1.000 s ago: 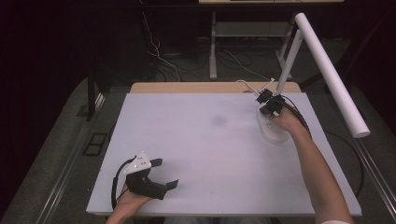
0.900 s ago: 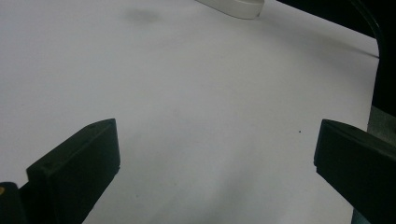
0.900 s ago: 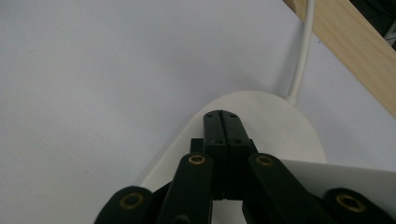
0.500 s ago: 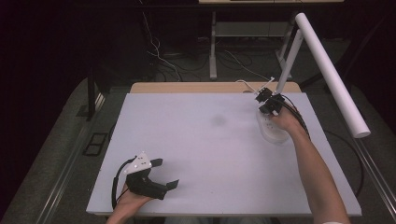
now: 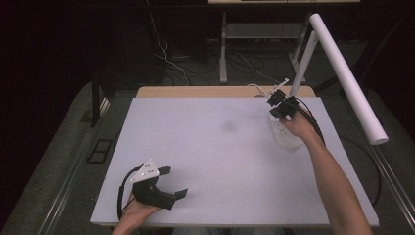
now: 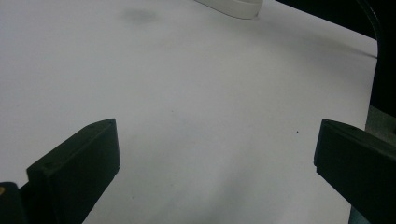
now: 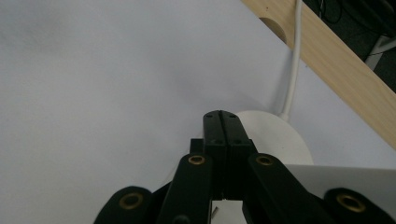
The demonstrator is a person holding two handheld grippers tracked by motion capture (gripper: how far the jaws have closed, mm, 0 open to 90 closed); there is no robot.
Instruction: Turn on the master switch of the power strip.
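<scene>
Almost nothing changes over last second: right hand-held gripper [image 5: 280, 108] stays over white lamp base [image 5: 288, 138] at far right of surface [image 5: 215, 161], jaws pressed together, likely pressing switch; left hand-held gripper [image 5: 169, 188] rests spread, idle, near front edge
</scene>
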